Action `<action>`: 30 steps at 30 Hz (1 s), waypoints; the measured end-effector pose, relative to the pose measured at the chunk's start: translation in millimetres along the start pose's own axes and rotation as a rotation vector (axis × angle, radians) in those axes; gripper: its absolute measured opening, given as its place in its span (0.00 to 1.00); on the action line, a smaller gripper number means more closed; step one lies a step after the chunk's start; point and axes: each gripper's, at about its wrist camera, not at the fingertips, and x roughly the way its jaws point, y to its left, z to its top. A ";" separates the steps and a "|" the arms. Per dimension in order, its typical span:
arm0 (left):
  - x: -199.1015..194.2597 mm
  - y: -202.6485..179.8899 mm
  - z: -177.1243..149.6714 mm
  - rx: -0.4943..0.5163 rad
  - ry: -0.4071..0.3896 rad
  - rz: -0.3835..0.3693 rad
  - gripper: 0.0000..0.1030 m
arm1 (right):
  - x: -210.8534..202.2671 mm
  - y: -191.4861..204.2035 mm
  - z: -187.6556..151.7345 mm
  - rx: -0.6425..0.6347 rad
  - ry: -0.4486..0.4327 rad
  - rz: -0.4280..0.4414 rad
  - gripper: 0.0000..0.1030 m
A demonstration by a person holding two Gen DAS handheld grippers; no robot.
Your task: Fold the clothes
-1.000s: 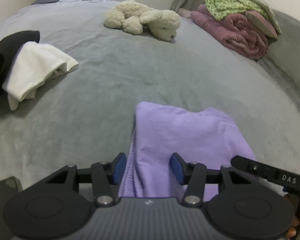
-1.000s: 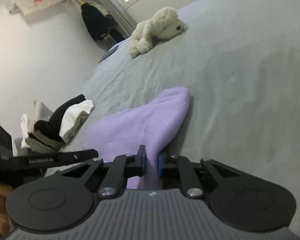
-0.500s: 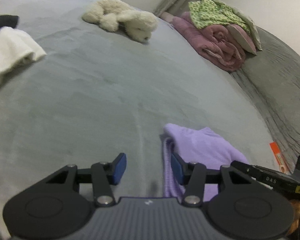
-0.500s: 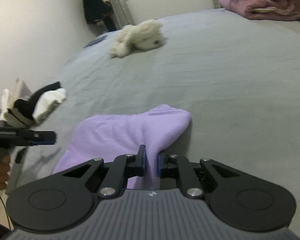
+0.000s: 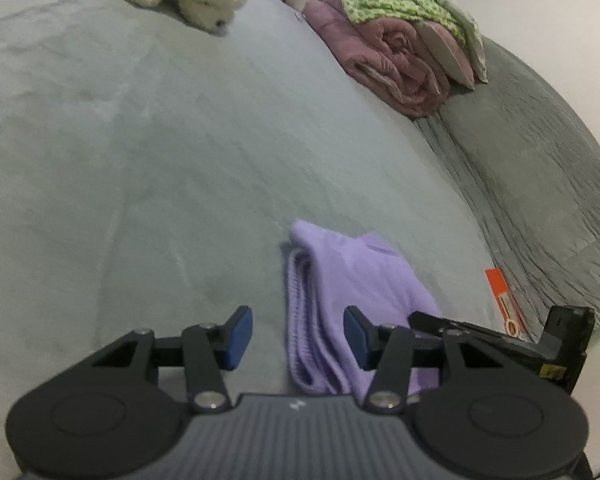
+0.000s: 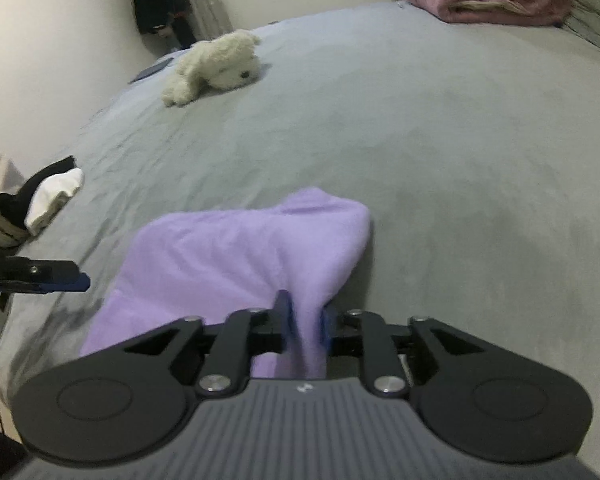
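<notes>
Grey bedding covers a wide bed that fills both wrist views, with a plush toy and a rolled pink quilt at the far side and a small stack of black and white garments near the left edge. Nearest the cameras lies the purple garment, already doubled over, its ribbed hem showing stacked layers. The step in hand appears to be letting go of the finished fold; done well, the cloth should settle flat with edges aligned before either tool withdraws, and any lift should be straight back so the layers are not dragged askew. The right gripper has a ridge of the purple fabric between its blue pads, and its jaws are opening, so the pinch is being eased off while the cloth sits between them. The left gripper stands about half spread, straddling the hem edge; its right pad lies close against the fabric, its left pad over bare bedding, and nothing is clamped.
</notes>
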 end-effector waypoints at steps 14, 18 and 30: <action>10.1 -0.5 -1.0 -0.040 0.019 -0.009 0.52 | -30.4 122.1 -62.9 -0.485 -0.217 0.063 0.50; 10.0 3.0 0.1 -0.051 0.025 -0.017 0.54 | -14.8 158.0 -84.1 -0.636 -0.215 0.045 0.52; 8.4 4.6 0.8 -0.042 0.043 -0.016 0.54 | 13.2 157.3 -76.1 -0.631 -0.179 -0.021 0.17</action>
